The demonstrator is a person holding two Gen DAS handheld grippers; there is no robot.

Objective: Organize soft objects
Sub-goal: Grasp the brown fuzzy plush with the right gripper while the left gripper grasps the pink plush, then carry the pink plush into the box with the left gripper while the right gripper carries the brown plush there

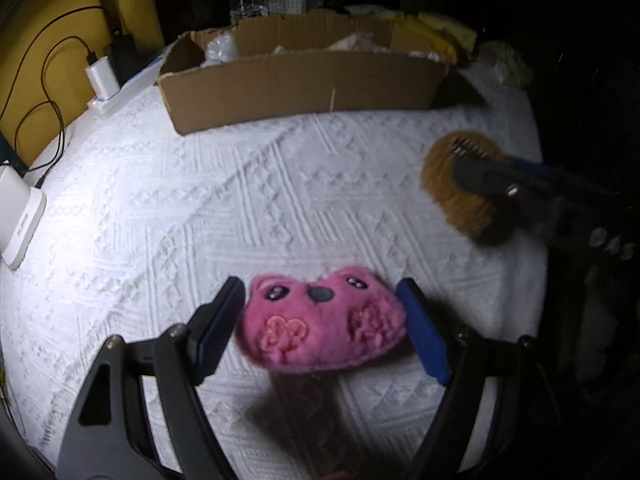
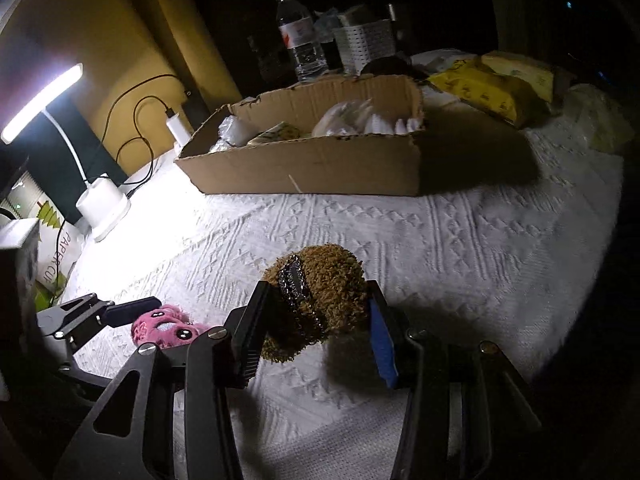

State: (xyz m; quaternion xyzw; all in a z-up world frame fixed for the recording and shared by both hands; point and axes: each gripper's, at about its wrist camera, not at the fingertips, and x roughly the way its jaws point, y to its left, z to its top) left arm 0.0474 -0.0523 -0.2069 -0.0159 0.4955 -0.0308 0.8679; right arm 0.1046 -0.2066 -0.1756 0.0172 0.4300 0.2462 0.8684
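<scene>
A pink plush animal face (image 1: pixel 320 320) sits between the fingers of my left gripper (image 1: pixel 322 320), which is shut on it and holds it above the white knitted cover (image 1: pixel 200 200). It also shows in the right wrist view (image 2: pixel 168 326). A brown fuzzy plush (image 2: pixel 320 300) with a dark sparkly band is held between the fingers of my right gripper (image 2: pixel 316 316), shut on it above the cover. It also shows at the right of the left wrist view (image 1: pixel 460 184).
An open cardboard box (image 1: pixel 304 80) (image 2: pixel 312 160) with plastic bags inside stands at the back. Behind it are a water bottle (image 2: pixel 300 36) and a white basket (image 2: pixel 368 44). A lamp (image 2: pixel 100 204), charger (image 1: pixel 102 76) and cables are on the left. Yellow packets (image 2: pixel 492 88) lie at the back right.
</scene>
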